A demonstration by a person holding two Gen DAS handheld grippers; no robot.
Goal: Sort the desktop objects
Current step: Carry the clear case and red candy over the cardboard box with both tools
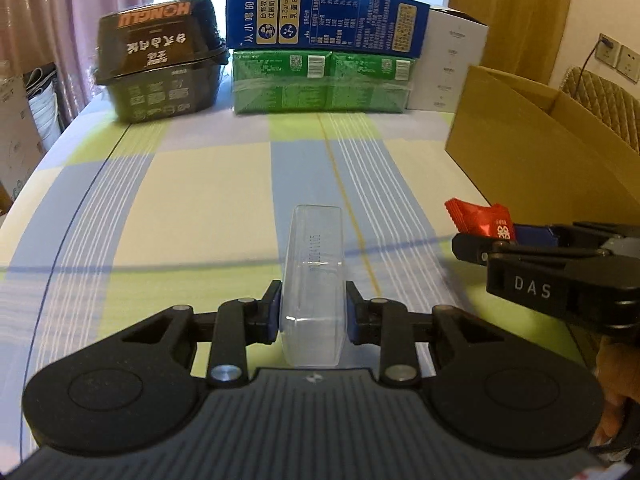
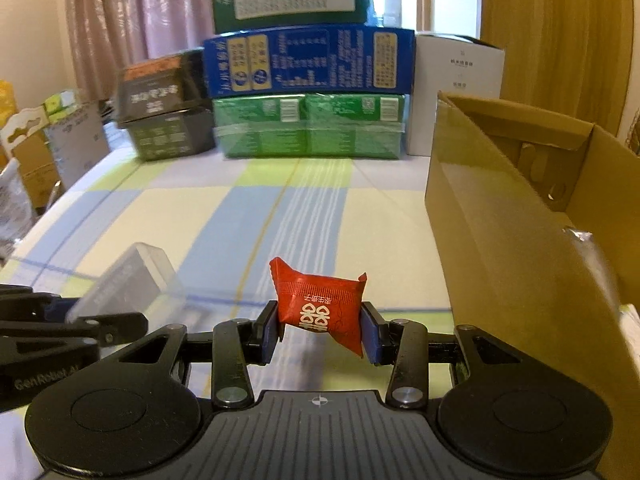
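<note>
The left gripper (image 1: 312, 312) had its jaws clamped on a clear rectangular plastic box (image 1: 314, 280) — the box stood on edge between the blue pads, jutting forward past the fingertips above the checked blue-and-green tablecloth (image 1: 192, 200). The right gripper (image 2: 320, 332) squeezed a small red foil sachet with white print (image 2: 318, 306), jaws tight on both its sides. To the right of those jaws stood an open brown cardboard box (image 2: 520, 240) — close beside them.

Stacked cartons (image 1: 324, 24), pink curtain (image 1: 52, 12)
</note>
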